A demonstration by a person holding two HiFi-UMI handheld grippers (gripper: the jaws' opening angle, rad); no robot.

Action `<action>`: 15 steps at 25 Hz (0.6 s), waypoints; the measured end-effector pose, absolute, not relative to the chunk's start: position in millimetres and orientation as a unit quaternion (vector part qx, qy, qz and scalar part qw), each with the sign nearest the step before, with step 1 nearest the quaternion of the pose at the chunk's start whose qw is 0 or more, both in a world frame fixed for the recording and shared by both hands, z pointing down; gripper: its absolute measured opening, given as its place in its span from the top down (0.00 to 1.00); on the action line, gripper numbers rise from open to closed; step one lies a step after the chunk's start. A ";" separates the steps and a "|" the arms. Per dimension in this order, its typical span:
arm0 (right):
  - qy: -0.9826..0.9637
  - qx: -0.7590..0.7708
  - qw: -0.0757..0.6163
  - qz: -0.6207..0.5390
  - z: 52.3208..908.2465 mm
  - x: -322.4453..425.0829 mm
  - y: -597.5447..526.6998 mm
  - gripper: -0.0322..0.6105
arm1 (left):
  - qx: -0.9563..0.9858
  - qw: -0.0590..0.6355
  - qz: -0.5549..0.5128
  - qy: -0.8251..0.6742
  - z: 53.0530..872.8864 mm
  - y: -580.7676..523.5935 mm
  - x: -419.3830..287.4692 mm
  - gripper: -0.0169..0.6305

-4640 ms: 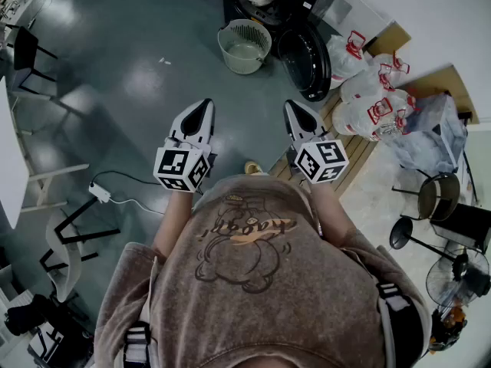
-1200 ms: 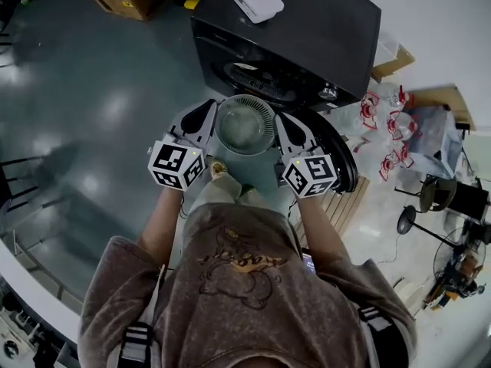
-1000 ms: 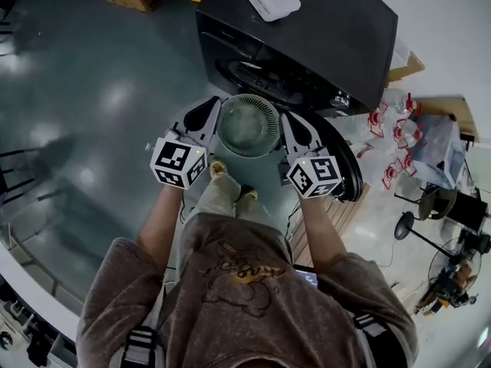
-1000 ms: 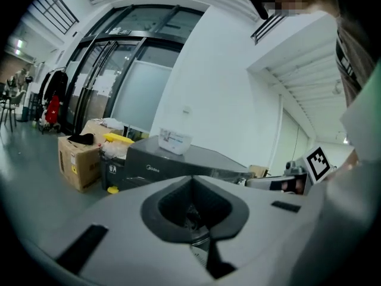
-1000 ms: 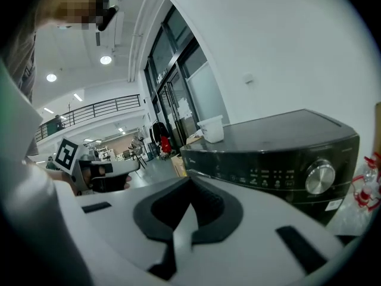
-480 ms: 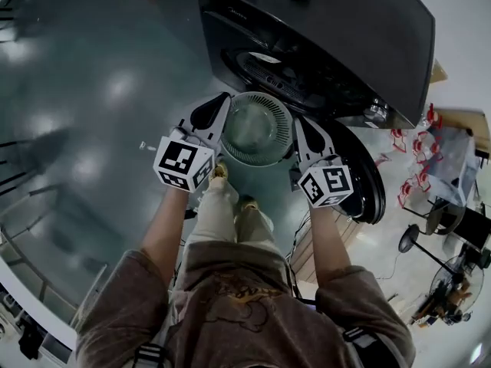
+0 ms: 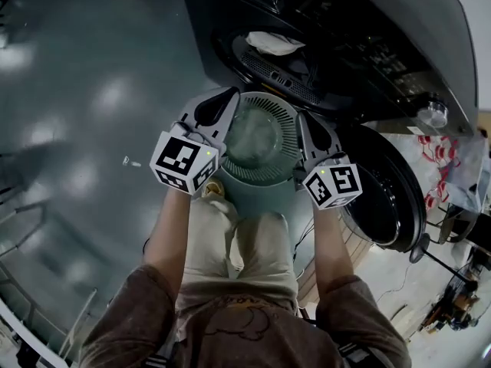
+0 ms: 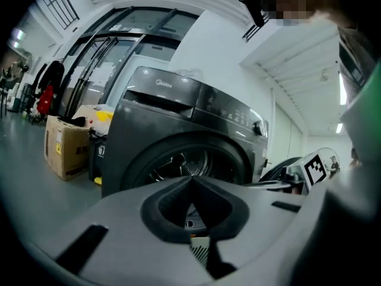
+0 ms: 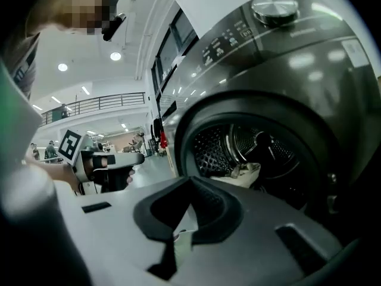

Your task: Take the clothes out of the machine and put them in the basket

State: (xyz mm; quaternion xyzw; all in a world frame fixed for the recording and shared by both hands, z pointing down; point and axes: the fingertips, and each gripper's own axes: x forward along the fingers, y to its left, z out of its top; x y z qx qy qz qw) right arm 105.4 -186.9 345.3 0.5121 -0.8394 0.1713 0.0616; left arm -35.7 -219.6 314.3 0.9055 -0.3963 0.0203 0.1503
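Showing the whole basket point(image 7: 259, 193): head view only.

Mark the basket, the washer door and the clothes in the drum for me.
basket point(image 7: 282, 116): head view, on its slatted wall, far right side.
washer door point(image 7: 383, 192): head view, middle of the open round door.
clothes point(image 9: 241, 171): right gripper view, pale cloth inside the drum.

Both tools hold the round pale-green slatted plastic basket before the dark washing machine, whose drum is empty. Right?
Not quite: the drum is not empty. The right gripper view shows a pale crumpled cloth inside it. Otherwise yes: left tool and right tool grip the round pale-green slatted plastic basket before the dark washing machine.
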 end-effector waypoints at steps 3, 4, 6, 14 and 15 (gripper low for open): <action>-0.841 0.512 0.058 0.165 380.0 108.5 -188.3 0.95 | 0.909 0.139 0.024 -0.393 350.3 -217.7 -28.7 0.97; -0.843 0.511 0.058 0.161 389.9 109.6 -187.9 0.95 | 0.910 0.134 0.026 -0.391 360.2 -216.3 -26.0 0.97; -0.846 0.508 0.059 0.152 407.6 111.7 -187.3 0.95 | 0.913 0.128 0.023 -0.386 377.2 -215.2 -21.6 0.97; -0.858 0.497 0.045 0.123 448.9 121.0 -186.9 0.95 | 0.918 0.097 0.018 -0.385 418.8 -209.7 -10.2 0.97; -0.860 0.496 0.043 0.117 450.8 123.0 -187.0 0.95 | 0.918 0.092 0.017 -0.384 420.2 -208.1 -8.2 0.97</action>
